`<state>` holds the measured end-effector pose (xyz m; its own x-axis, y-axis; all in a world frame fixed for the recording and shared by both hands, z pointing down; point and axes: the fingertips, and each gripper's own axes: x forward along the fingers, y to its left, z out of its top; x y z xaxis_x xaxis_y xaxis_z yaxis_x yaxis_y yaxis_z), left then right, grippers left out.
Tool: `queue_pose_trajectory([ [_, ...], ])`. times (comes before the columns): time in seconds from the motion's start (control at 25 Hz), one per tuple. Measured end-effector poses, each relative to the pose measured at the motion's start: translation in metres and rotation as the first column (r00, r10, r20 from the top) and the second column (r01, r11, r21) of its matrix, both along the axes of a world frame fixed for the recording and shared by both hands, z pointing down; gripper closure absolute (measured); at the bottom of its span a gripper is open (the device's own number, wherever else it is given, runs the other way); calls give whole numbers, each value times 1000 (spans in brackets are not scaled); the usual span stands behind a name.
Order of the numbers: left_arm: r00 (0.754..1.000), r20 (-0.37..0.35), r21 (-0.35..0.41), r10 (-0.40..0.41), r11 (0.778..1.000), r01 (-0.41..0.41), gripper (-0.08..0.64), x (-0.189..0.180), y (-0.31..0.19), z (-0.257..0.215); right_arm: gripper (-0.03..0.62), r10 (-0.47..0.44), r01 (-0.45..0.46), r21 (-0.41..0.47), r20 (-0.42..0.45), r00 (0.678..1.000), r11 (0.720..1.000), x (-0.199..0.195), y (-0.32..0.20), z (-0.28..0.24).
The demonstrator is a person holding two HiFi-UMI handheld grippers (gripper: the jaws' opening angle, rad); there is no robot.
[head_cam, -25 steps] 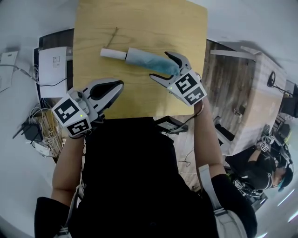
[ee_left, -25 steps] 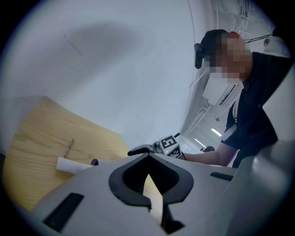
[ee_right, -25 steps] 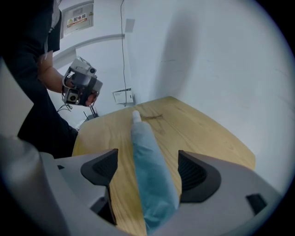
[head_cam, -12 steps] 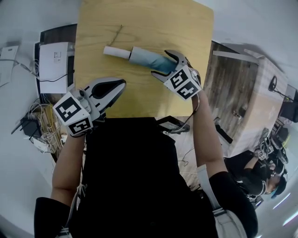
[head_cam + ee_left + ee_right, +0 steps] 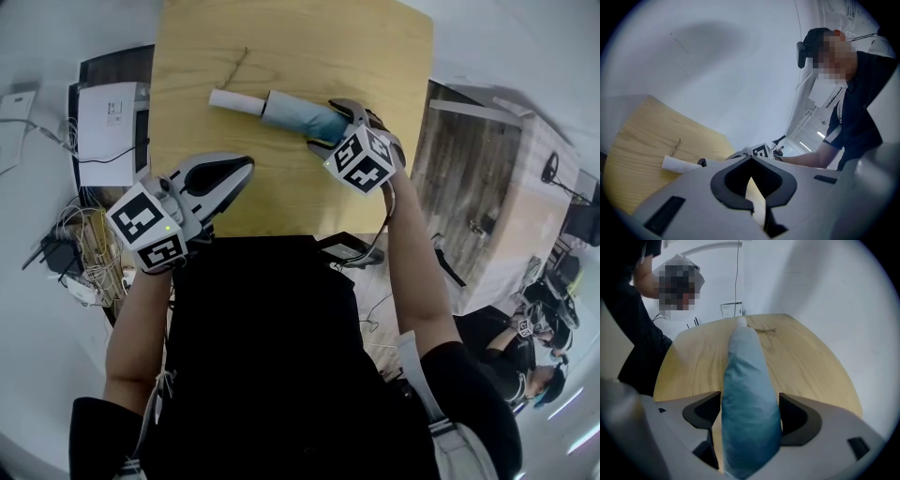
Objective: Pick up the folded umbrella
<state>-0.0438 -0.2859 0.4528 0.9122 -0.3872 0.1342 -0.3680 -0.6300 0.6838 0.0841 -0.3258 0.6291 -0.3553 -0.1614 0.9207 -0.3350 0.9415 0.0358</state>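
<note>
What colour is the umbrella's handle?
White; the umbrella's handle shows best in the head view.

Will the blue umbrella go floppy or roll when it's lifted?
Probably not floppy: the umbrella lies straight like a stick, though its cloth looks squishy between the jaws of the right gripper. Held near one end, the white handle end may dip. It's roundish, so it might roll on the table if dropped.

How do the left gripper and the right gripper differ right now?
The left gripper has its jaws together and empty; the right gripper has its jaws closed on the folded umbrella. The left gripper hangs at the table's near edge; the right gripper reaches further over it. Both carry marker cubes.
</note>
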Motion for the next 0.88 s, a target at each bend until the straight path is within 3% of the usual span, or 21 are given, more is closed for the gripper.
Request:
queue_pose_trajectory([
  [0.2,1000,-9,5,-2,1000,2,549,1,0,-2,219,6,-6,-11,-24,1000,1000,3,-2,4],
  [0.48,1000,-12,-1,5,1000,-5,549,2,0,1,218,1,-2,-93,-7,1000,996,2,-4,10],
  [0.88,1000,-25,-3,19,1000,-19,549,7,6,1,219,17,-16,-71,24,1000,997,2,-5,9],
])
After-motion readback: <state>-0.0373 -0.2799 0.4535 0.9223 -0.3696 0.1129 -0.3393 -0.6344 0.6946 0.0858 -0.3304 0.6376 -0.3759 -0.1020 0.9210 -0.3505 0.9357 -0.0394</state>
